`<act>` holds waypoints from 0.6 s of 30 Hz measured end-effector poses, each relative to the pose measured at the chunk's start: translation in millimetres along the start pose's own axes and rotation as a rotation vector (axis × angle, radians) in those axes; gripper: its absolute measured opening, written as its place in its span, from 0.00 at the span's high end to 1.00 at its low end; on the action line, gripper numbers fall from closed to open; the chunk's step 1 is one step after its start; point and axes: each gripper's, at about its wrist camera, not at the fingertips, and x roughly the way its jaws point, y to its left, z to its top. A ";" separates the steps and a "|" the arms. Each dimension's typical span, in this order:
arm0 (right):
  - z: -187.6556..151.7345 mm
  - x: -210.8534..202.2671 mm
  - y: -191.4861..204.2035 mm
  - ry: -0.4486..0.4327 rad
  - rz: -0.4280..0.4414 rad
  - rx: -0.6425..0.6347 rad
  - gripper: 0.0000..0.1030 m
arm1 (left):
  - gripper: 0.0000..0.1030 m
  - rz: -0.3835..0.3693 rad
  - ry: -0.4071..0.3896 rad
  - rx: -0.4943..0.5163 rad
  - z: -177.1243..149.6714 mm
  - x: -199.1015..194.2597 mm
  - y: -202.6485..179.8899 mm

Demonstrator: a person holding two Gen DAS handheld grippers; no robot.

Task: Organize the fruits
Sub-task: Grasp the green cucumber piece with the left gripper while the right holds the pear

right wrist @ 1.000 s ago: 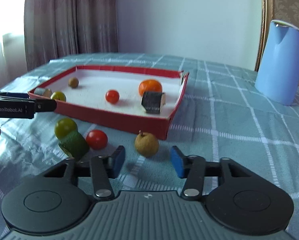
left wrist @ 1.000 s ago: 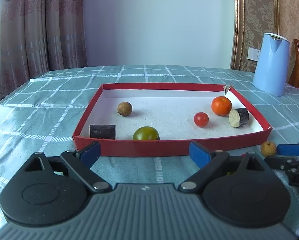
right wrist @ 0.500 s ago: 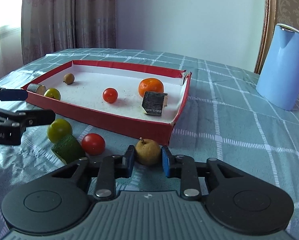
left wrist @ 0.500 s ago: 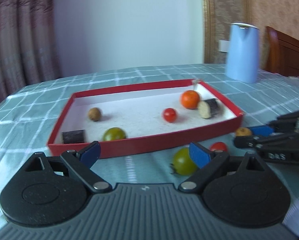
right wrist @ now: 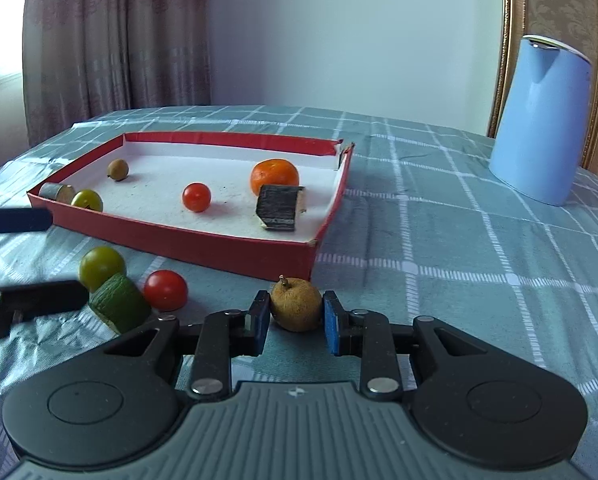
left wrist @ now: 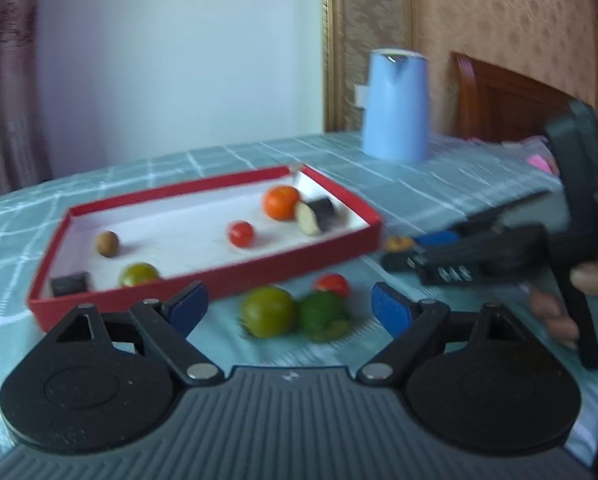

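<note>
Curtains hang at the upper left of both views, with a pale wall behind and a teal checked cloth covering the surface (right wrist: 459, 240).

Working left to right in my right-wrist view: the left tongs (right wrist: 15, 256) poke in at the left edge with the prongs wide apart and nothing between them, aimed at a loose cluster on the cloth, a green tomato (right wrist: 101, 267), a green cucumber chunk (right wrist: 119, 307) and a red tomato (right wrist: 165, 289). Behind them sits the red tray (right wrist: 235, 250), already holding several pieces. At lower centre my right tongs (right wrist: 293, 316) are closed in on the brown longan (right wrist: 296, 309), the pads at or very nearly at its skin; I think it is gripped, though contact on the right pad is hard to confirm.

My worries: the longan is round and hard-skinned, so a slightly off-centre pinch could squirt it forward against the tray wall. The left view is motion-blurred, so I judge that hand is swinging fast; it could knock the tomatoes rolling. The blue kettle (right wrist: 539, 120) stands well clear at the right.
</note>
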 end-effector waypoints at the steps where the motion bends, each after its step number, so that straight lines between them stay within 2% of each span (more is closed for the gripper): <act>1: -0.2 -0.8 -0.7 -0.002 -0.006 0.002 0.73 | 0.15 0.002 0.018 0.018 -1.6 2.1 -6.1; 6: -0.4 -5.8 -3.4 -0.024 -0.021 0.008 0.73 | 0.15 -0.002 0.054 0.037 -5.3 6.5 -28.2; 8: -0.3 -6.5 -4.1 -0.029 -0.024 0.008 0.73 | 0.21 -0.008 0.069 0.041 -5.6 9.5 -34.7; 10: -0.2 -7.3 -4.8 -0.034 -0.025 0.012 0.73 | 0.35 0.008 0.095 0.050 -5.4 15.2 -41.2; 11: -0.4 -8.1 -5.3 -0.037 -0.024 0.014 0.73 | 0.38 0.013 0.105 0.043 -4.7 17.8 -42.7; 18: -0.5 -9.7 -7.1 -0.043 -0.019 0.025 0.73 | 0.38 0.016 0.152 -0.035 2.4 32.6 -33.3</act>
